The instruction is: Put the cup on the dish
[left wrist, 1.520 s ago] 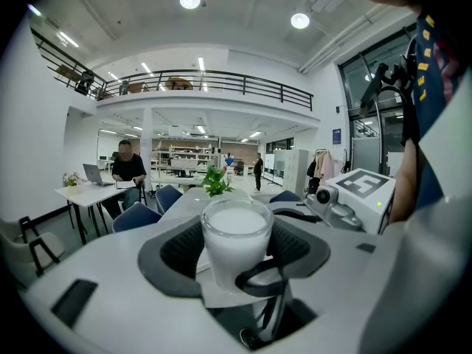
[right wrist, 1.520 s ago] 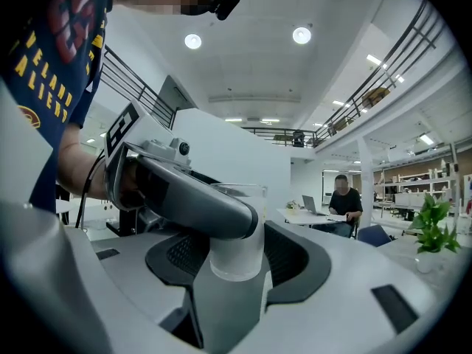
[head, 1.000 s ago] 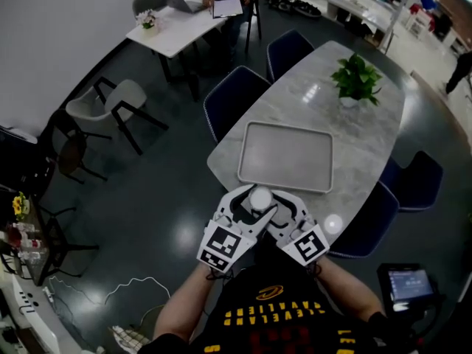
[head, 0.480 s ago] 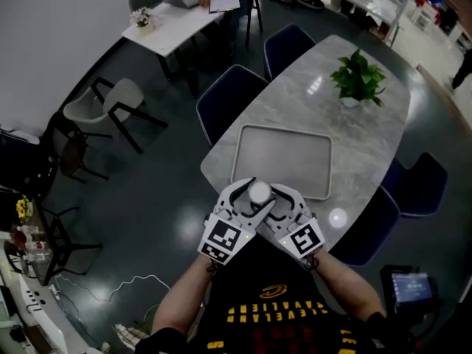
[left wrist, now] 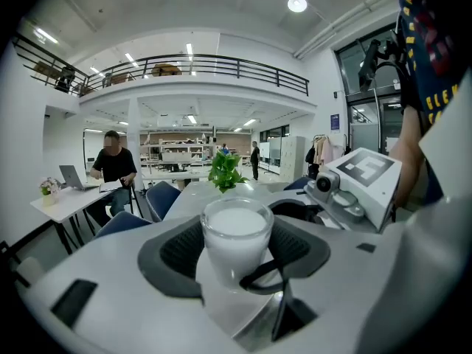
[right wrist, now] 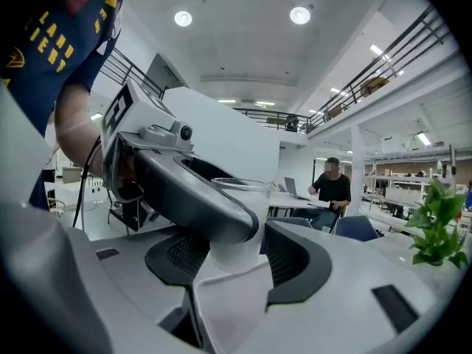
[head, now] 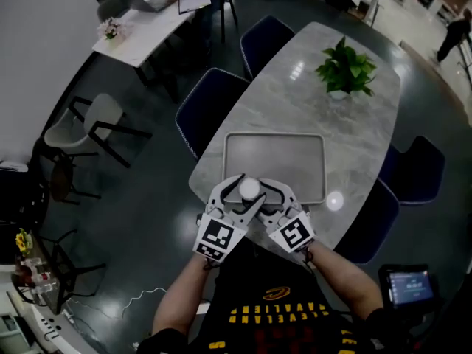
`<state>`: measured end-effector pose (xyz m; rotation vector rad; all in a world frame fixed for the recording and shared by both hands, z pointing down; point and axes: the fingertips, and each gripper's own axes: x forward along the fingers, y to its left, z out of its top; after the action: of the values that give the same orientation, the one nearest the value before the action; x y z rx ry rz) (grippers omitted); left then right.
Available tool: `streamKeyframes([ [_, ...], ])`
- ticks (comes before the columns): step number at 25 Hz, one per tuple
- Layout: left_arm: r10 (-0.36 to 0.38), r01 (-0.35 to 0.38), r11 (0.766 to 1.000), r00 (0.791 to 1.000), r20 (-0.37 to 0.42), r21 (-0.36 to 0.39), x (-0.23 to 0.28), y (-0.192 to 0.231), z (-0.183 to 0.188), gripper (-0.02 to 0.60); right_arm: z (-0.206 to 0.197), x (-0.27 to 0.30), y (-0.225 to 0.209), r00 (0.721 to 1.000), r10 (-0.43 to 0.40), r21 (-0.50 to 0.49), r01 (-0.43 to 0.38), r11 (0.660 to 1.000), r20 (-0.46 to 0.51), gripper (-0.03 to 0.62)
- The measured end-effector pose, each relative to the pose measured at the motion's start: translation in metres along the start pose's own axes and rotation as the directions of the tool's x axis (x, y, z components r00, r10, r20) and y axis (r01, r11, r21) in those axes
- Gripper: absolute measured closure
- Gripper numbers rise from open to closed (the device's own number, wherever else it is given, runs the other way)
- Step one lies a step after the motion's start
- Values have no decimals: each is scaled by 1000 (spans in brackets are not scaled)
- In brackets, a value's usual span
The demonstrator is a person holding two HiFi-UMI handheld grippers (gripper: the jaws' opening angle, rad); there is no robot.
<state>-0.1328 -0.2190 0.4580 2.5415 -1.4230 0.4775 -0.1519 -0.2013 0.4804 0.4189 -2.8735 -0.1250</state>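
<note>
A small clear cup (head: 249,188) filled with something white hangs in the air where my two grippers cross, just over the near rim of a grey tray (head: 243,144). My left gripper (head: 237,190) is shut on the cup (left wrist: 236,234), one pad on each side of it. Under the cup lies a pale flat dish (right wrist: 236,301), and my right gripper (head: 264,192) is shut on that dish (left wrist: 221,301). In the right gripper view the left gripper's jaw crosses in front of the cup (right wrist: 240,220). From the head view the dish is hidden.
The tray lies on a long marble table (head: 295,94) with a potted plant (head: 343,68) at its far end. Dark blue chairs (head: 210,105) stand along both sides. A person (left wrist: 113,164) sits at a white table further off.
Both grippers, still crossed around the cup, have come closer to the table. The cup has gone from short of the tray to over its near rim.
</note>
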Motion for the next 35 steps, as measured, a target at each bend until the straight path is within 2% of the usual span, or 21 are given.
streamKeyframes([
  [10,-51,51,998,999,-6,41,39,54,-14,314,-24,53,-41,995,-50,-35,47,998,-85,359],
  [15,-68,68,997,998,1,42,57,71,-23,314,-39,68,-57,991,-67,-38,63,997,-119,359],
  [21,-72,73,994,997,-15,77,79,88,-38,314,-62,87,-73,984,-75,-52,68,996,-161,359],
  [35,-120,123,992,990,-75,40,117,113,-90,314,-113,119,-94,953,-91,-84,70,994,-288,359],
])
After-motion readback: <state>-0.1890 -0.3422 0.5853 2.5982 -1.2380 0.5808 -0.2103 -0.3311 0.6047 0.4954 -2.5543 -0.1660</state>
